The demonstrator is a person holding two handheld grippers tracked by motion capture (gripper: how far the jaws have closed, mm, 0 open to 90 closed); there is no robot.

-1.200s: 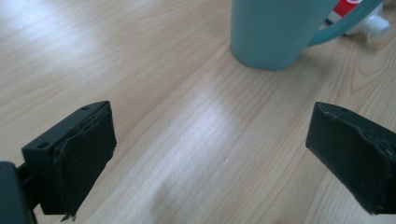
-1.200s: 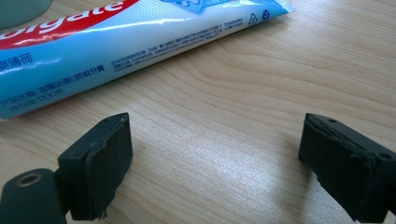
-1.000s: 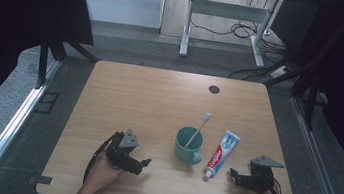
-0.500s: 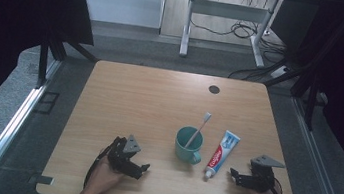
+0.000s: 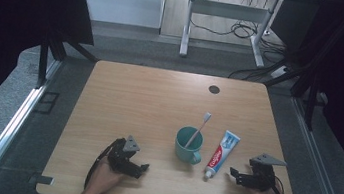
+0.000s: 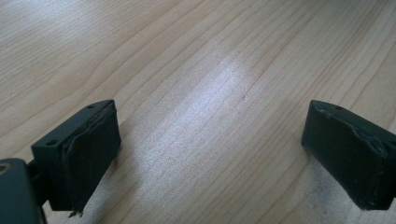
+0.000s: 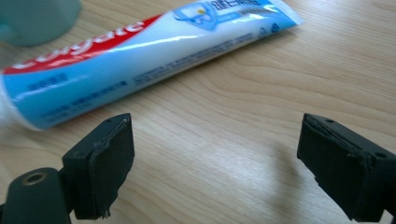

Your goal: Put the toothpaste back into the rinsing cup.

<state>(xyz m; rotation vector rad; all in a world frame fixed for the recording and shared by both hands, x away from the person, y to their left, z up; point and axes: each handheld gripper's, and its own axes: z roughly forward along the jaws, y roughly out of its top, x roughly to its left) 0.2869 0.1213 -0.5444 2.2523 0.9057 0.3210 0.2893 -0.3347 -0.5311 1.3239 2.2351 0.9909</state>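
Near the bench [image 5: 124,96] front edge: one toothpaste tube [image 5: 221,153], one cup [image 5: 188,145], one toothbrush [image 5: 199,129], two grippers (left [image 5: 139,168], right [image 5: 234,175]), fingers apart, empty.

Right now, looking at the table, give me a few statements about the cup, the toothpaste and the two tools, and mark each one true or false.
1. The toothbrush stands in the cup. True.
2. The toothpaste lies left of the cup in the high view. False: it lies to the cup's right.
3. The right tool is open, with bare table between its jaws. True.
4. The left tool is shut on the toothpaste. False: it is open over bare wood.
5. The toothpaste stands upright. False: it lies flat on the table.
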